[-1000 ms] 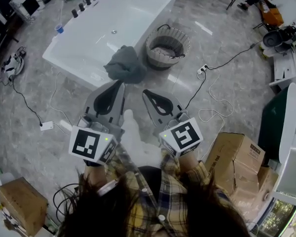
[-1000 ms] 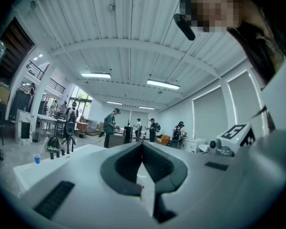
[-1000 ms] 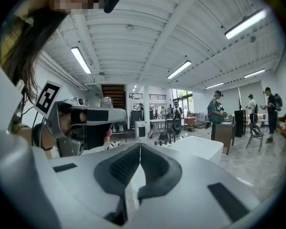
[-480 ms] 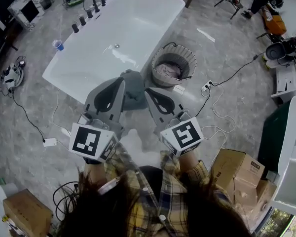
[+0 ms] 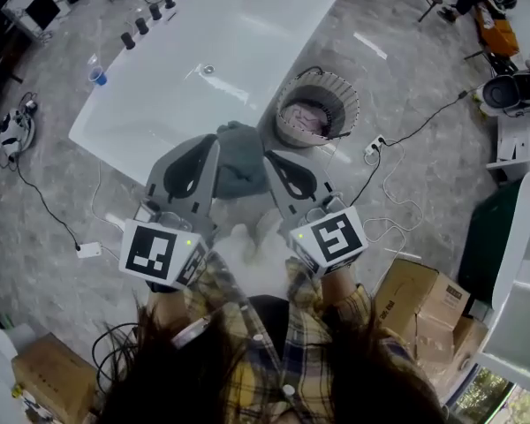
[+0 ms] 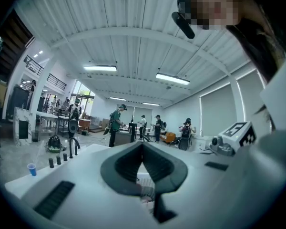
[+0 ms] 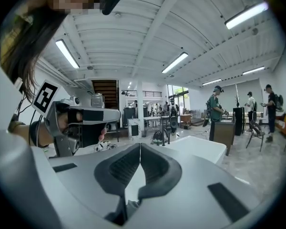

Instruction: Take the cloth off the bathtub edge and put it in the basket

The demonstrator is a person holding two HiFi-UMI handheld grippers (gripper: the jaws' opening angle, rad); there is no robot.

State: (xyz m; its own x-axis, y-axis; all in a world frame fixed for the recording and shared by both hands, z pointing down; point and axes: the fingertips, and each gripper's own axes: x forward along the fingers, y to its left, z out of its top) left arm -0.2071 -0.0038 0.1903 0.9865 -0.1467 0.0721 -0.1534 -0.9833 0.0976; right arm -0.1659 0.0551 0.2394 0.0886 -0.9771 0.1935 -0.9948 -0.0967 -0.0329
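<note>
Blue cup (image 5: 95,75), cardboard boxes (image 5: 421,300), power strip (image 5: 372,147)

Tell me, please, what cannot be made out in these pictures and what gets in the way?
- Grey cloth on the bathtub edge: in the head view its near part is hidden behind the left gripper and right gripper.
- Basket: the pinkish contents are too small to identify in the head view.
- Both gripper views: each gripper's own body blocks the cloth; only blurred slivers show under the shut jaws.
</note>
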